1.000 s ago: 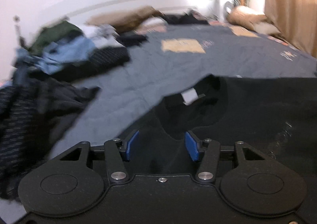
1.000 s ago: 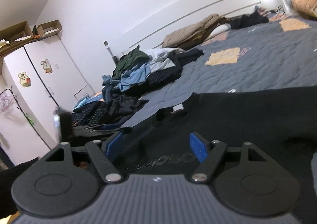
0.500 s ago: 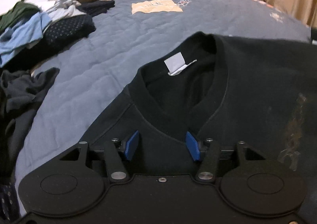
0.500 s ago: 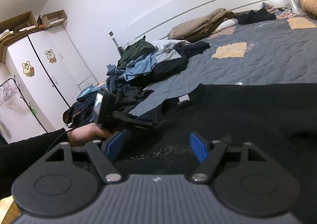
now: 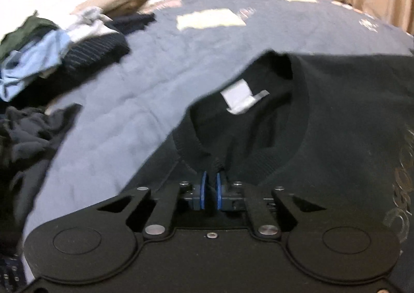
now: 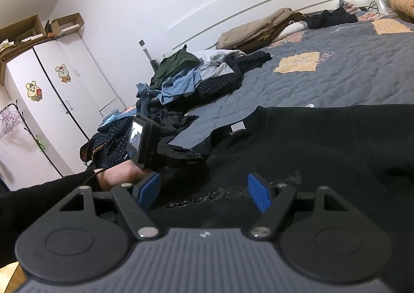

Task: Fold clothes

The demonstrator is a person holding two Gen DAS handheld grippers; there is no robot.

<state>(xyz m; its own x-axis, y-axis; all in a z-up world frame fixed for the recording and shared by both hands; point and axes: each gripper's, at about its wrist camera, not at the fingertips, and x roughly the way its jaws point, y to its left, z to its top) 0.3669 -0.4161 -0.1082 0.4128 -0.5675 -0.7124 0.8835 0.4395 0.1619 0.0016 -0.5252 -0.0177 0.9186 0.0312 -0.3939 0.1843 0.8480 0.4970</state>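
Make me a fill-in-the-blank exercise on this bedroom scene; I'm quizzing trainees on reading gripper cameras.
1. The left gripper has just closed its blue pads on the ribbed ____ of the black sweatshirt.
2. The right gripper hovers over the sweatshirt's chest lettering with its jaws ____.
3. The small label sewn inside the sweatshirt's neck is ____ in colour.
4. The sweatshirt lies on a quilted ____ bedspread.

Missing words: collar; open; white; grey
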